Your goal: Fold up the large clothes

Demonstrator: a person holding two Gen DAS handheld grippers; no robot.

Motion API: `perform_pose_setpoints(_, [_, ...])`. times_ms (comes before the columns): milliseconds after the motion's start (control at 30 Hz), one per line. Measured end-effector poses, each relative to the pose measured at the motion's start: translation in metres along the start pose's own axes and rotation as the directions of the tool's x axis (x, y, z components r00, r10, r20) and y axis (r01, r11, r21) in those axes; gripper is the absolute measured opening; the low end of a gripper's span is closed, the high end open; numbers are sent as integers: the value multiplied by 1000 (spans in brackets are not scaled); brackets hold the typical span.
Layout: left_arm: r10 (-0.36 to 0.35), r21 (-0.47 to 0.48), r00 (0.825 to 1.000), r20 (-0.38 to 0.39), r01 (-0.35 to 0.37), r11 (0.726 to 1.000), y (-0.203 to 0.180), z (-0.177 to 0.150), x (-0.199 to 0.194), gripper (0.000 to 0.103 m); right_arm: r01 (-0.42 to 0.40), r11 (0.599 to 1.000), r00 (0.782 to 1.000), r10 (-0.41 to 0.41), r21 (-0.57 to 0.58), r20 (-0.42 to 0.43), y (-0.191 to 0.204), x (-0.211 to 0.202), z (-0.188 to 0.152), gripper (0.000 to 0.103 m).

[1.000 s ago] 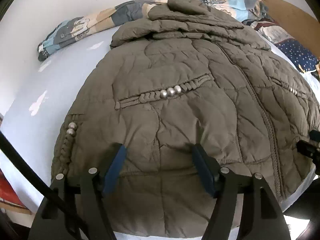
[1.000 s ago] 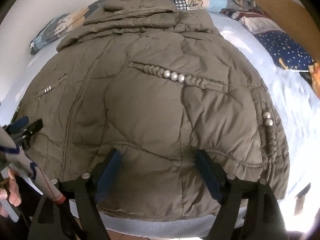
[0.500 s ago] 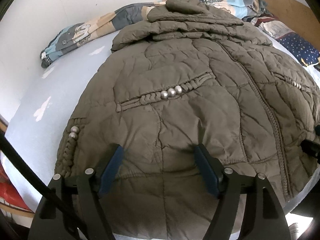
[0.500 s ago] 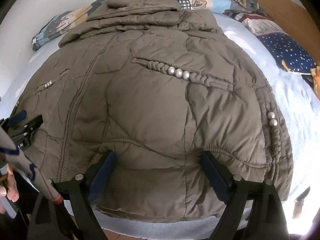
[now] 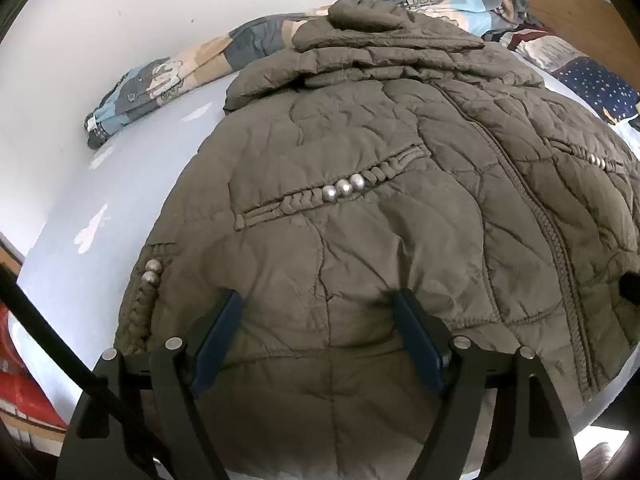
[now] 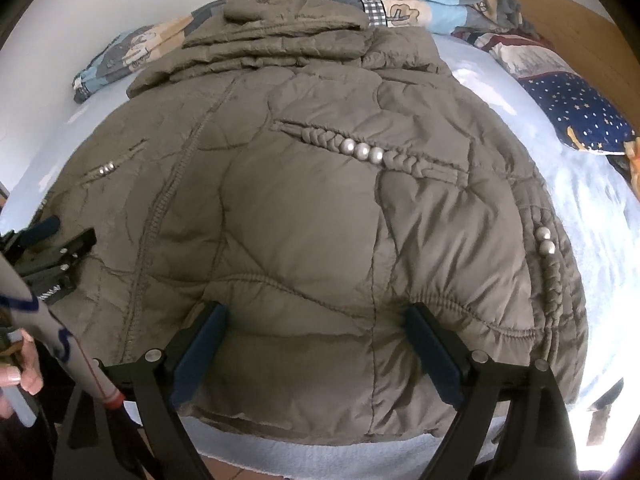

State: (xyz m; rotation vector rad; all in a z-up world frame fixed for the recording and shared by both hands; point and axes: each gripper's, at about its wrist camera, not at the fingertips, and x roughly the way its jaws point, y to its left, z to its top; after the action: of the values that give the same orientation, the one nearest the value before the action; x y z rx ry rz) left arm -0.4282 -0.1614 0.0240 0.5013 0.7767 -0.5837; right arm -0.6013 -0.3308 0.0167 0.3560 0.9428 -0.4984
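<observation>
A large olive-brown quilted jacket (image 5: 380, 208) lies front up on the bed, hem toward me, hood and sleeves folded at the far end; it also fills the right wrist view (image 6: 320, 200). My left gripper (image 5: 320, 320) is open over the hem's left half, fingers pressing the fabric. My right gripper (image 6: 316, 328) is open over the hem's right half, holding nothing. The left gripper shows at the left edge of the right wrist view (image 6: 52, 248).
The bed has a pale blue sheet (image 5: 132, 184). A patterned blanket (image 5: 172, 76) lies along the wall. A dark blue starred pillow (image 6: 576, 116) and a wooden headboard (image 6: 580, 28) are at the right. The bed's near edge (image 6: 320, 456) is below the hem.
Both grippers have moved slightly forward and lower over the jacket's hem. The jacket itself has not moved and both stay open.
</observation>
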Motion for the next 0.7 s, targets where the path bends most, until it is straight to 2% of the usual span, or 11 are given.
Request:
perform_pose_setpoints(167, [-2, 5, 1000, 7, 2, 1000, 1, 0, -1, 80, 6, 999, 996, -10, 46, 90, -16, -30, 3, 94])
perform_pose_setpoints(300, [-39, -14, 999, 0, 39, 999, 9, 3, -9, 80, 7, 984, 982, -41, 178, 186, -54, -61, 7, 94])
perform_pose_setpoints(433, [-79, -66, 996, 34, 82, 994, 32, 7, -33, 80, 15, 948, 969, -93, 319, 229, -100, -86, 6, 94])
perform_pose_setpoints(567, [-81, -176, 995, 62, 91, 980, 75, 11, -55, 80, 21, 896, 963, -137, 443, 231, -143, -101, -2, 94])
perform_pose_setpoints(667, [-86, -307, 996, 31, 91, 947, 118, 3, -56, 79, -6, 852, 968, -127, 524, 218, -167, -104, -12, 94])
perform_pose_setpoints(700, [-100, -360, 995, 7, 95, 928, 133, -2, -52, 79, -15, 836, 970, -120, 548, 210, -175, -102, -16, 94])
